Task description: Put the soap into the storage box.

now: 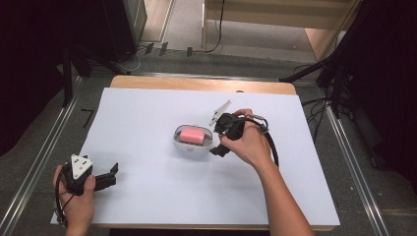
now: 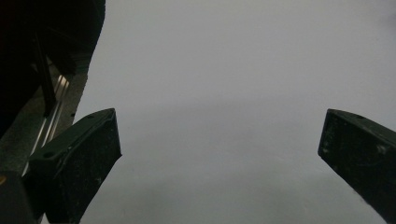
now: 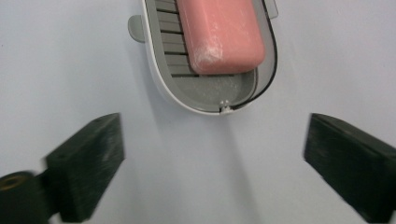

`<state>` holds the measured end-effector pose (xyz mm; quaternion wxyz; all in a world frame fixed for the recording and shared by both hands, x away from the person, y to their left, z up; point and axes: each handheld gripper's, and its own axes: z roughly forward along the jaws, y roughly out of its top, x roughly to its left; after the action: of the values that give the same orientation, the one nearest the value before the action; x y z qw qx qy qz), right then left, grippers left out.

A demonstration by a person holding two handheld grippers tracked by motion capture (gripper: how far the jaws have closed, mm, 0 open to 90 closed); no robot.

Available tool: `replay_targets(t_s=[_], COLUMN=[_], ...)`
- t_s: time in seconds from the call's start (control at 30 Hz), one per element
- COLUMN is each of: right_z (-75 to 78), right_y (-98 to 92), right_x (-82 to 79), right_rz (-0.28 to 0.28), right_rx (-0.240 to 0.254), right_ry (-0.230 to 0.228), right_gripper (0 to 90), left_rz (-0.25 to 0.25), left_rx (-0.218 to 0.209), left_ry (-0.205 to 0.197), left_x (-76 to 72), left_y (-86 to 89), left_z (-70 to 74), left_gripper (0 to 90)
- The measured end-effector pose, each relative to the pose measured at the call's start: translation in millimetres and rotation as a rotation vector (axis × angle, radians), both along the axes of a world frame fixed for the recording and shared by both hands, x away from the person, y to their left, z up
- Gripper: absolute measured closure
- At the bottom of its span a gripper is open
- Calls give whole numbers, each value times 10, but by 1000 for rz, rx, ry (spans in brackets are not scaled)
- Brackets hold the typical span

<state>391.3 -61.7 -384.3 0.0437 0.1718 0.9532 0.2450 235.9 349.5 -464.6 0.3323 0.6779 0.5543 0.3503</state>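
A pink bar of soap (image 1: 192,136) (image 3: 219,32) lies in a white oval soap dish (image 1: 179,142) (image 3: 156,79) with a grey slatted floor, at the middle of the white table sheet. My right gripper (image 1: 215,147) (image 3: 215,161) sits just right of the dish, pointing at it, jaws wide apart with nothing between them. Its fingertips stop short of the dish's rim. My left gripper (image 1: 109,176) (image 2: 219,154) rests at the near left of the sheet, open and empty, aimed at bare white surface.
The white sheet (image 1: 147,187) covers a wooden table (image 1: 196,82). Metal rails (image 1: 44,152) run along both sides. Cables and dark stands (image 1: 339,83) lie on the floor beyond the far right corner.
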Motion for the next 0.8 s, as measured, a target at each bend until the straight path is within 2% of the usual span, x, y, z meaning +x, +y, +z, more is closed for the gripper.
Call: replay_targets(t_s=[0.2,0.57,0.8], right_z=[-63,-182,-269], right_y=[-165,-477,-720], right_x=[-77,-171,-244], right_rz=[-37,-91,-148], right_rx=[20,62,103], right_ry=[-27,-21,-16], right_gripper=[0,0,0], left_rz=[0,2,1], left_rx=[-1,2,3], left_ry=[0,-1,-4], left_x=[0,0,-1], left_y=[0,-4,-7], left_z=[0,-1,-3], left_gripper=[0,0,0])
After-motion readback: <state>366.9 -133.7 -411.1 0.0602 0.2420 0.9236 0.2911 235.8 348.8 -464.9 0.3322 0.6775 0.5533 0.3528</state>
